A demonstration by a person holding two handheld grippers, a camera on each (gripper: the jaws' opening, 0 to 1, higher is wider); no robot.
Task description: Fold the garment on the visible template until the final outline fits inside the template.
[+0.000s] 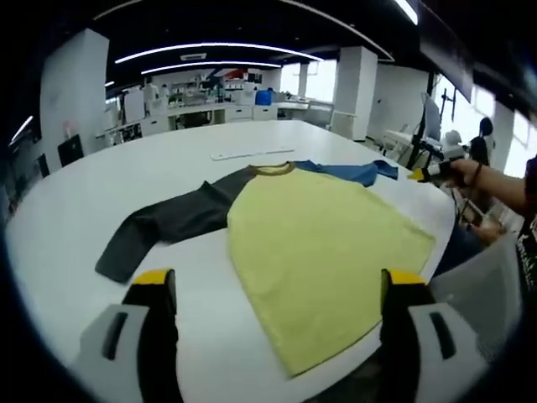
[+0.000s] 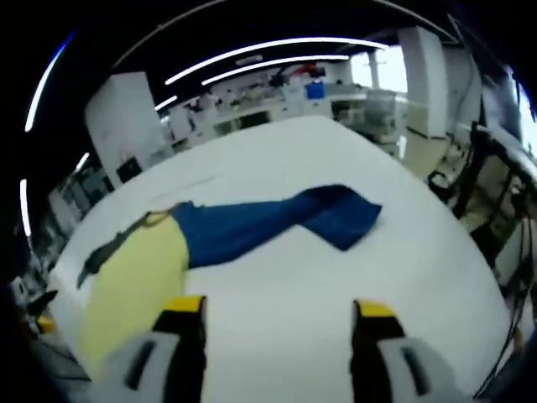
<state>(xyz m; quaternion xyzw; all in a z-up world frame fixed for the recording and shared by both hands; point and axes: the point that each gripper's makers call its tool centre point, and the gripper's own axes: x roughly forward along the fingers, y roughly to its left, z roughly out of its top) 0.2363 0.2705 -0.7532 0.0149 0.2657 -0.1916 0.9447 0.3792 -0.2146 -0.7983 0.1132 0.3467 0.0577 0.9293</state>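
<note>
Both grippers hang above the table with nothing between their jaws. Seen in the left gripper view, the left gripper [image 1: 277, 290] has its yellow-tipped jaws spread wide, over the near hem of the garment [image 1: 323, 252]. Seen in the right gripper view, the right gripper [image 2: 279, 315] is likewise spread, over bare table top just short of the blue sleeve [image 2: 277, 220].

The garment is a long-sleeved shirt lying flat on the white table [image 1: 75, 218] — pale yellow body, brown collar [image 1: 270, 169], one dark grey sleeve [image 1: 168, 220] stretched out to one side and the blue one to the other, its end bent back on itself.

From the left gripper the blue sleeve shows as a short strip past the collar, and the shirt's lower corner runs off the table edge, where its outline is hard to follow. From the right gripper the yellow body is cut off at the lower left and the grey sleeve is a thin dark streak. I cannot make out any template outline on the table; a faint pale strip [image 1: 252, 154] lies beyond the collar, too small to identify.

A person's forearm [image 1: 499, 180] reaches in at the right edge of the left gripper view. Around the table is an open room: white pillars, desks and shelves at the back, curved light strips [image 1: 218, 48] overhead.
</note>
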